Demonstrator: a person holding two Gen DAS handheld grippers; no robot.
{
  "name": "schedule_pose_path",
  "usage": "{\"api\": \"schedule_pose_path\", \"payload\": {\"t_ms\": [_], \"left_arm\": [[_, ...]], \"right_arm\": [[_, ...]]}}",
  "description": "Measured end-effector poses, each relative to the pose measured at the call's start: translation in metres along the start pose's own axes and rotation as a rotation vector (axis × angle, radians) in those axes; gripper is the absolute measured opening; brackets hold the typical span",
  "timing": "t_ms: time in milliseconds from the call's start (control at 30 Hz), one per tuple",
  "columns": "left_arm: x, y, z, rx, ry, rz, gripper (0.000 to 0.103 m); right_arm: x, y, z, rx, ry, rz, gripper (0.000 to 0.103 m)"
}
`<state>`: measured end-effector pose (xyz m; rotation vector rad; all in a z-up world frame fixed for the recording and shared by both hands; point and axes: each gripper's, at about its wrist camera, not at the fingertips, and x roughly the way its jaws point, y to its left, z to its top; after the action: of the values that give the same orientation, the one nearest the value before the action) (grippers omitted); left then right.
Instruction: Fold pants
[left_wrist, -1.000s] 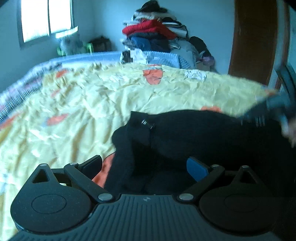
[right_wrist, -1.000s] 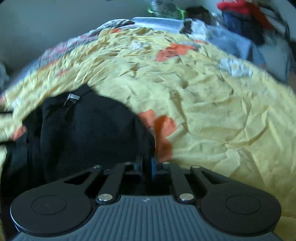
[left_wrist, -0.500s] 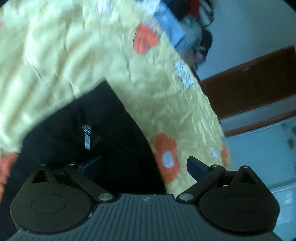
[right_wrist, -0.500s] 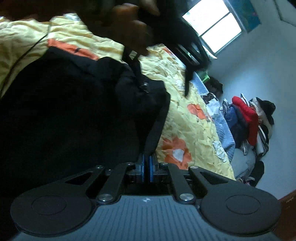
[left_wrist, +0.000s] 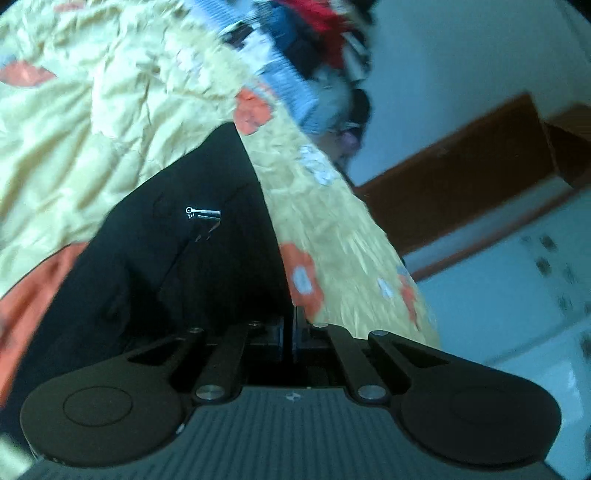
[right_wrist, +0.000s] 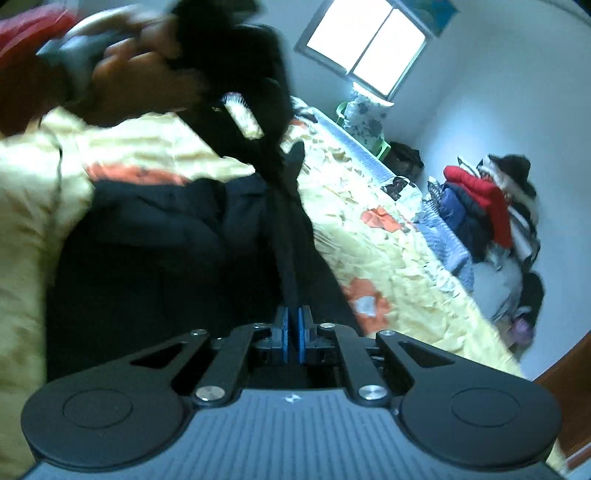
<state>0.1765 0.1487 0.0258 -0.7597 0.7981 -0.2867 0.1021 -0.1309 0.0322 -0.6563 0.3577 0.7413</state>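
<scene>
Left gripper (left_wrist: 289, 334) body: we see a matte black housing with a ribbed grey-black top plate and a small pale logo at its centre.
Left gripper linkage: two round black discs at the sides, black link bars, silver pivot screws.
Right gripper (right_wrist: 291, 334) body: ours looks the same, ribbed plate, twin discs, silver screws.
Right gripper fingers (right_wrist: 283, 332): we see blue pads on black carriers.
Hand (right_wrist: 140, 85): our bare skin shows brownish, blurred, in the right wrist view.
Sleeve (right_wrist: 74, 59): we make out a grey cuff at the wrist, with red beyond it.
</scene>
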Motion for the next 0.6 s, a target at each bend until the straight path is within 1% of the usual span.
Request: {"api": "schedule_pose_path", "payload": {"t_ms": [67,133,200,267,300,333,400,467,533,600], "left_arm": [[-0.021,0.008,-0.023,0.024,0.006,-0.002,0.003],[-0.033,0.026,-0.046,-0.004,0.042,0.023,0.003],[-0.034,0.043,-0.064,-0.032,0.087,0.052,0.003],[-0.029,0.061,-0.077,-0.073,0.129,0.102,0.003],[-0.028,0.067,-0.08,-0.089,0.139,0.112,0.003],[-0.028,0.069,-0.082,-0.091,0.131,0.106,0.003],[-0.032,0.066,-0.083,-0.067,0.117,0.117,0.004],[-0.037,0.059,-0.084,-0.024,0.111,0.132,0.004],[-0.035,0.054,-0.088,0.026,0.108,0.162,0.005],[-0.033,0.058,-0.092,0.033,0.108,0.182,0.006]], "right_arm": [[-0.021,0.013,-0.001,0.041,-0.012,0.036,0.005],[-0.036,0.033,-0.005,0.064,-0.002,0.081,0.005],[-0.044,0.056,-0.011,0.056,0.026,0.115,0.005],[-0.044,0.077,-0.018,0.042,0.064,0.14,0.005],[-0.04,0.082,-0.023,0.043,0.079,0.151,0.005],[-0.038,0.088,-0.026,0.047,0.088,0.153,0.005],[-0.039,0.091,-0.028,0.061,0.088,0.137,0.005],[-0.041,0.089,-0.029,0.092,0.088,0.137,0.005],[-0.043,0.094,-0.028,0.085,0.102,0.15,0.005],[-0.041,0.102,-0.029,0.052,0.126,0.149,0.006]]}}
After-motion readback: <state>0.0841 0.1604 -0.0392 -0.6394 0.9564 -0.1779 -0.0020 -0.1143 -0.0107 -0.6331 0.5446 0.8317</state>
